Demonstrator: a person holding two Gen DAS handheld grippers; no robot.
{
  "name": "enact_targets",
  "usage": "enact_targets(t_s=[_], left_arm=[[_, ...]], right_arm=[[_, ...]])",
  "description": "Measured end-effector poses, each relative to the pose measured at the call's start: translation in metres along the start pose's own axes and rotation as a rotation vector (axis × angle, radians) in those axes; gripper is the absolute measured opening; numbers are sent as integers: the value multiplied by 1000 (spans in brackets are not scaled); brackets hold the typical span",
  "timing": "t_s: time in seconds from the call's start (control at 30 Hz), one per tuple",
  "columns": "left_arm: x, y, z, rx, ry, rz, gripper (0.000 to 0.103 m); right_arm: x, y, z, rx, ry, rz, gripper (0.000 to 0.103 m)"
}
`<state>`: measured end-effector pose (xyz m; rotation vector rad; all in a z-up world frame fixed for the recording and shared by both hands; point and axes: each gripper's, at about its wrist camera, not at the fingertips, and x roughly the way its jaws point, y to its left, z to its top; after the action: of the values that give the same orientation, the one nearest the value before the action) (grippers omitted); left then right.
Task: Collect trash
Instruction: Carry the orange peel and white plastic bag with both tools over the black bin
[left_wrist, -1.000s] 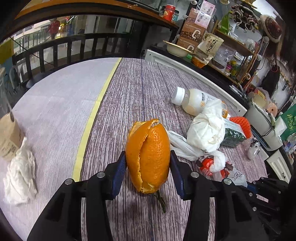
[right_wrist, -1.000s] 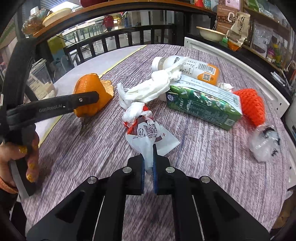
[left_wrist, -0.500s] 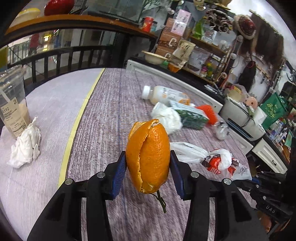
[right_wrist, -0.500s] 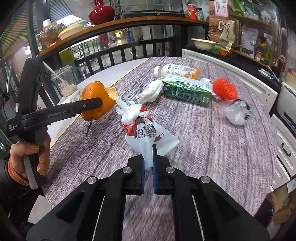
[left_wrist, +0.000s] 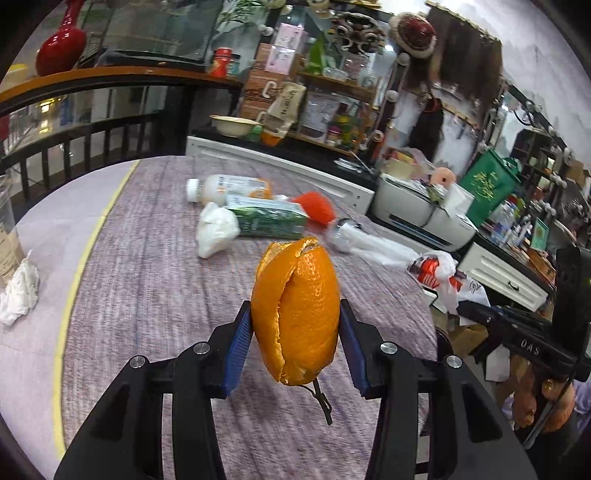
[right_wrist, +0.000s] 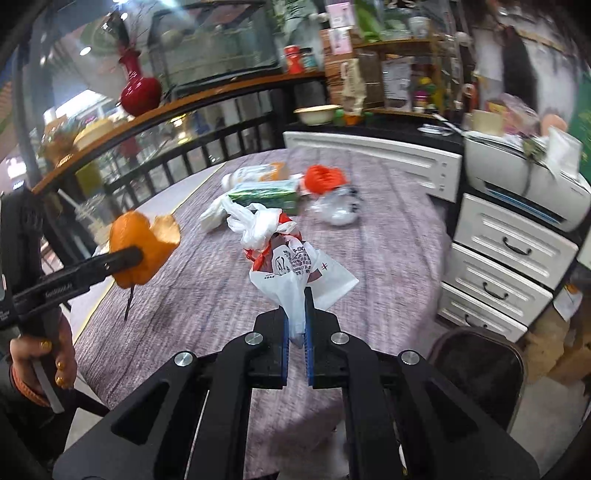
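My left gripper (left_wrist: 295, 328) is shut on an orange peel (left_wrist: 295, 314) and holds it in the air above the round table (left_wrist: 155, 280). The peel also shows in the right wrist view (right_wrist: 142, 251). My right gripper (right_wrist: 295, 325) is shut on a white and red plastic bag (right_wrist: 288, 262), lifted over the near table edge; the bag also shows in the left wrist view (left_wrist: 439, 271). On the table lie a drink bottle (left_wrist: 225, 184), a green carton (left_wrist: 267, 221), an orange net (left_wrist: 316, 206), a white tissue wad (left_wrist: 216, 232) and a crumpled clear wrapper (left_wrist: 345, 236).
A crumpled napkin (left_wrist: 20, 291) and a plastic cup (left_wrist: 7, 236) sit at the table's left edge. White drawers (right_wrist: 506, 258) and a printer (right_wrist: 524, 184) stand right of the table. A dark chair (right_wrist: 476, 365) stands at the near right. A railing (left_wrist: 92, 136) runs behind.
Both grippers have lifted and pulled back from the table with the peel and the bag. The trash left on the table looks farther away.
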<state>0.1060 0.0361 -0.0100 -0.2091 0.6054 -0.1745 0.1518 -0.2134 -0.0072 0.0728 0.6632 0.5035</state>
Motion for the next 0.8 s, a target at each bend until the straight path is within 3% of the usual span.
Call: enact_targets(t_s=[0.2, 0.4, 0.57, 0.8], left_arm=[[13, -36, -8, 48, 28, -59, 46], [28, -73, -14, 87, 56, -117, 46], [42, -102, -19, 108, 81, -164, 46], [64, -139, -27, 152, 118, -202, 46]], right_arm=[[-34, -47, -21, 112, -52, -77, 7], [-59, -94, -47, 221, -89, -213, 7], [-59, -140, -73, 358, -44, -334, 7], [-40, -184, -113, 478, 38, -415, 7]])
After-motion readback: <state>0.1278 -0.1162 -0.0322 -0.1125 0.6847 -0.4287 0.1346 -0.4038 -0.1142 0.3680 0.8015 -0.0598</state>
